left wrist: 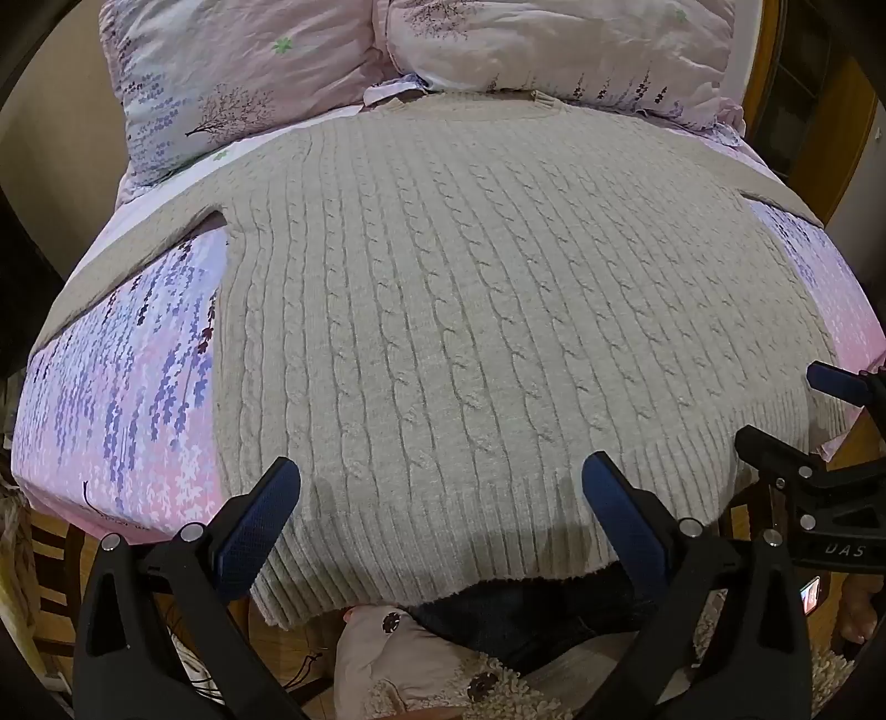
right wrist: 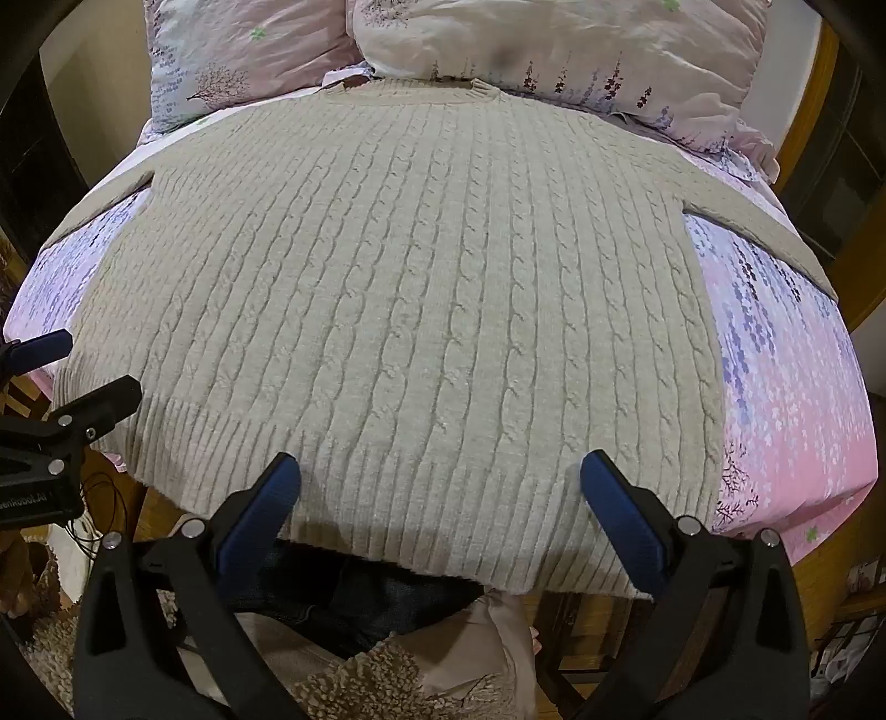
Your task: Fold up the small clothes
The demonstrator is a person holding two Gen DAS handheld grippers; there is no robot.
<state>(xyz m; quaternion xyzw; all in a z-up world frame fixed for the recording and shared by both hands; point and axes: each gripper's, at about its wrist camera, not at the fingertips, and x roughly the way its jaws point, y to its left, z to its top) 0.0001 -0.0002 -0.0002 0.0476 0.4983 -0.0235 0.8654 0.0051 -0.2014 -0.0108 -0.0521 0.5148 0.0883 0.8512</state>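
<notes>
A beige cable-knit sweater [left wrist: 454, 310] [right wrist: 410, 310] lies flat on the bed, collar at the far end, sleeves spread to both sides, ribbed hem hanging over the near edge. My left gripper [left wrist: 440, 479] hovers open over the hem's left half, nothing between its blue pads. My right gripper [right wrist: 440, 476] hovers open over the hem's right half, also holding nothing. Each gripper shows in the other's view: the right gripper [left wrist: 819, 410] at the right edge, the left gripper [right wrist: 72, 365] at the left edge.
The bed sheet [left wrist: 127, 399] [right wrist: 786, 399] is pink with purple flowers. Two matching pillows [left wrist: 232, 72] [right wrist: 554, 50] lie beyond the collar. A wooden bed frame [right wrist: 814, 99] runs along the right. Below the hem are a person's dark trousers [right wrist: 354, 598] and a fuzzy garment [left wrist: 487, 687].
</notes>
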